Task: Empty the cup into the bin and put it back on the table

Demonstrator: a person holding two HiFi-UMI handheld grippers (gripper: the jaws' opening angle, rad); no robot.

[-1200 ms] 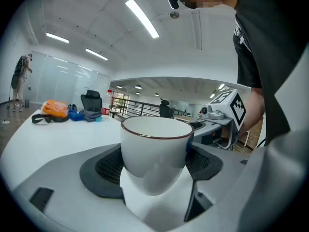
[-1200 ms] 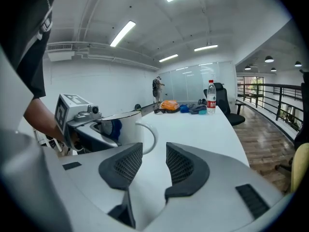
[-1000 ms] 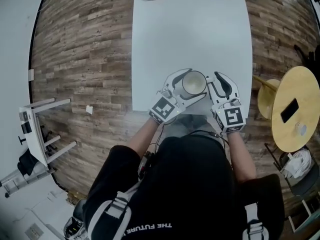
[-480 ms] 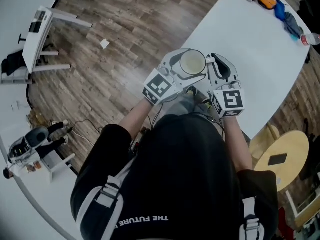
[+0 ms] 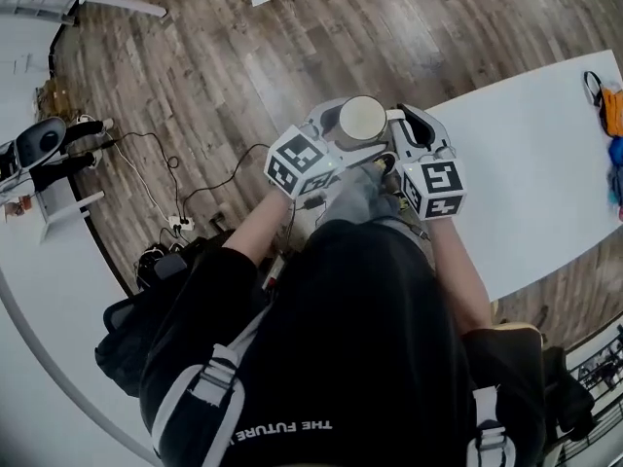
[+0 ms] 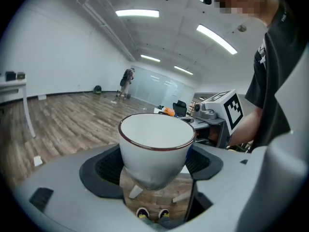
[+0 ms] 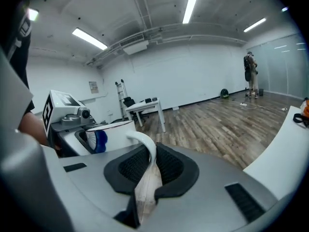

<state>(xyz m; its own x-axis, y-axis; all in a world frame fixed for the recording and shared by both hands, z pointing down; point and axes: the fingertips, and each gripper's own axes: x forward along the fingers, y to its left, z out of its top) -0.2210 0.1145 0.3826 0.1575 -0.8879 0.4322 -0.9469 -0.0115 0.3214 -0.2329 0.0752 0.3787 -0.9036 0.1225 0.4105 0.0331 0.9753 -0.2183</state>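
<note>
A white cup [image 5: 364, 117] with a dark red rim is held in the air over the wooden floor, left of the white table [image 5: 526, 163]. My left gripper [image 5: 350, 134] is shut on the cup's body, one jaw on each side; in the left gripper view the cup [image 6: 155, 149] stands upright between the pads. My right gripper [image 5: 399, 125] is shut on the cup's handle [image 7: 145, 149], its jaws having just closed on it. What lies in the cup's bottom is hidden.
Cables and a power strip [image 5: 175, 224] lie on the floor to the left, near a black bag [image 5: 146, 309]. Orange and blue items [image 5: 611, 105] sit at the table's far right end. White table legs [image 5: 107, 3] stand at top left.
The cup has left the table and been carried over the floor as the person turned away. The right gripper, open beside the cup a second ago, is now shut on the handle.
</note>
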